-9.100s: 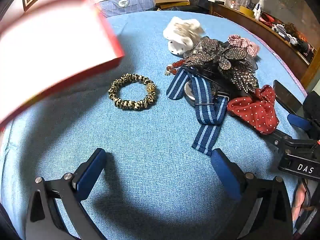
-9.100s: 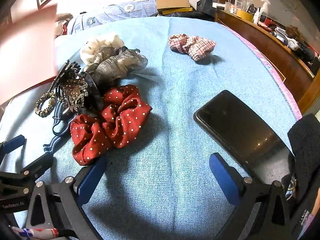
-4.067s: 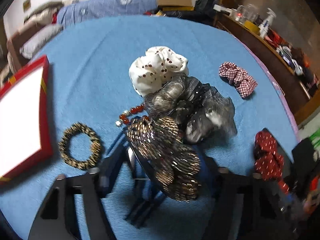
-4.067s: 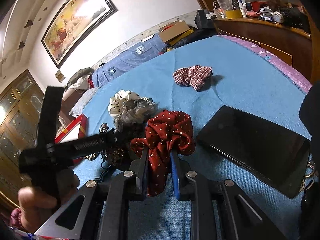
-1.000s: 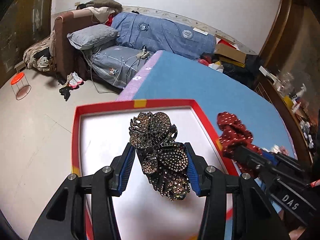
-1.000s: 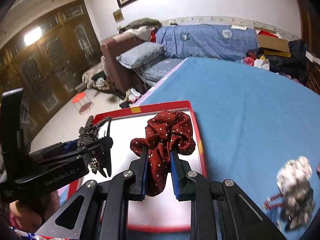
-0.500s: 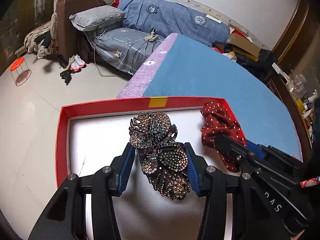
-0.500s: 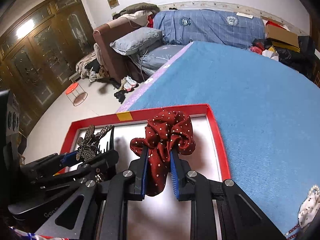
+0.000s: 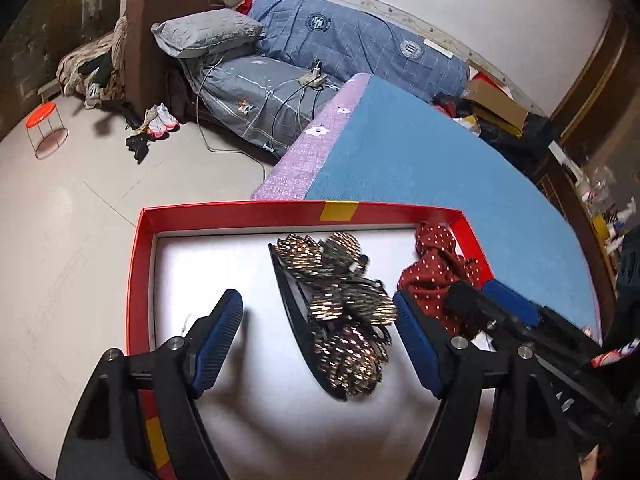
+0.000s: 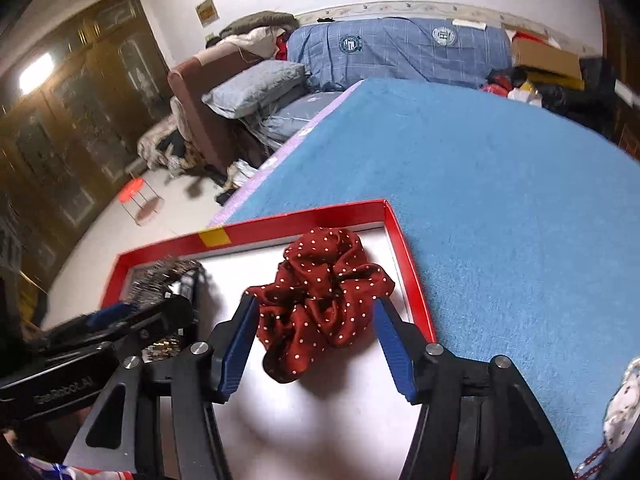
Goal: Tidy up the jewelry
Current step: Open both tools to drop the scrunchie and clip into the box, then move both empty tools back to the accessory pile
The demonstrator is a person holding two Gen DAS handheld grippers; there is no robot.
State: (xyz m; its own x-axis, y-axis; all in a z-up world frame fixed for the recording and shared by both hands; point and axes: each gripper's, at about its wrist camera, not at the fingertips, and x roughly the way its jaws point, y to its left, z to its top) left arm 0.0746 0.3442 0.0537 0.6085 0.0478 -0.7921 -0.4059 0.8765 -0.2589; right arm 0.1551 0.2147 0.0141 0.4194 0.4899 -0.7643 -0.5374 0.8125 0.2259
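Note:
A red-rimmed box [image 9: 240, 213] with a white floor sits at the edge of the blue table. A rhinestone flower hair clip [image 9: 340, 312] lies on the box floor between the blue pads of my open left gripper [image 9: 318, 320]. A dark red polka-dot scrunchie [image 10: 320, 300] lies on the box floor near its right wall, between the pads of my open right gripper [image 10: 314, 332]. The scrunchie [image 9: 436, 272] also shows in the left wrist view. The clip [image 10: 160, 276] shows blurred in the right wrist view. The box rim [image 10: 304, 216] is there too.
The blue tablecloth [image 10: 500, 184] stretches right of the box, with a pink edge strip [image 9: 320, 148] by the floor drop. A white dotted scrunchie [image 10: 620, 412] and red beads [image 10: 592, 460] lie at the right. The left gripper's body [image 10: 80, 368] crosses close beside my right gripper.
Both grippers have opened and let go. The hair clip and the red scrunchie now lie on the box floor.

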